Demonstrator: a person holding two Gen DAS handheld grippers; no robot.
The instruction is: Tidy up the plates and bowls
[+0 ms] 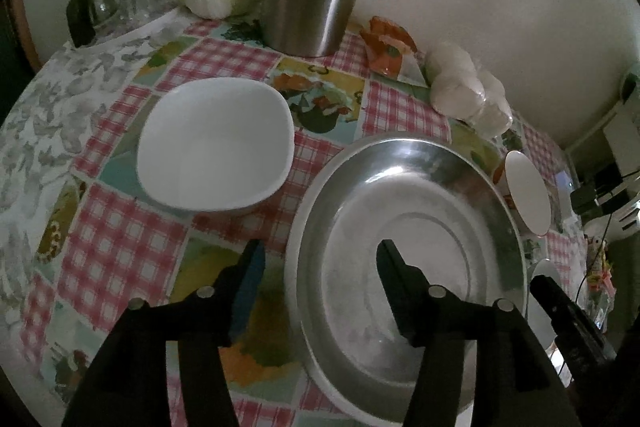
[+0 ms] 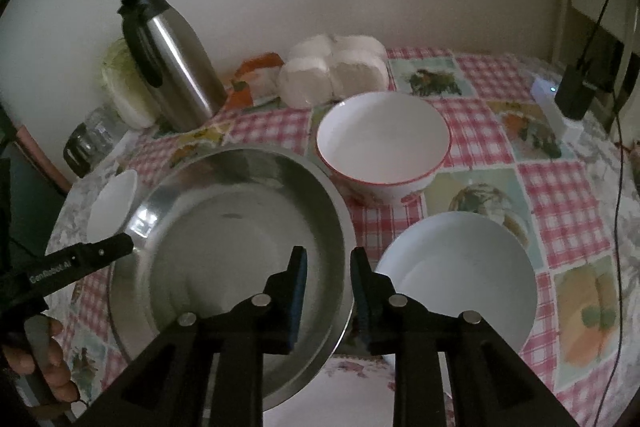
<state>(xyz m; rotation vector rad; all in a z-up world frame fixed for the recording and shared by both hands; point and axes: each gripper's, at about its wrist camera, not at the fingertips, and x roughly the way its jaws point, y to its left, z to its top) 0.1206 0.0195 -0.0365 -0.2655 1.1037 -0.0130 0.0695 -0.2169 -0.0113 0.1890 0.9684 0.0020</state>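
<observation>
1. The steel basin (image 2: 232, 251) sits mid-table, apparently as the stacking base.
2. The left gripper (image 1: 320, 263) straddles its left rim, jaws wide apart and clasping nothing.
3. The right gripper (image 2: 328, 267) straddles its right rim, jaws slightly parted, pads apparently not pressing.
4. The white plate (image 2: 460, 275) lies just right of the basin; the red-rimmed bowl (image 2: 382, 143) stands behind the basin.

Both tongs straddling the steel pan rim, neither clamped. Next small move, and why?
Probably back both tongs off the steel pan. The left tongs and right tongs stand open astride opposite rims; the pan seems to sit on a white plate, apparently placed. The red-rimmed bowl looks next.
</observation>
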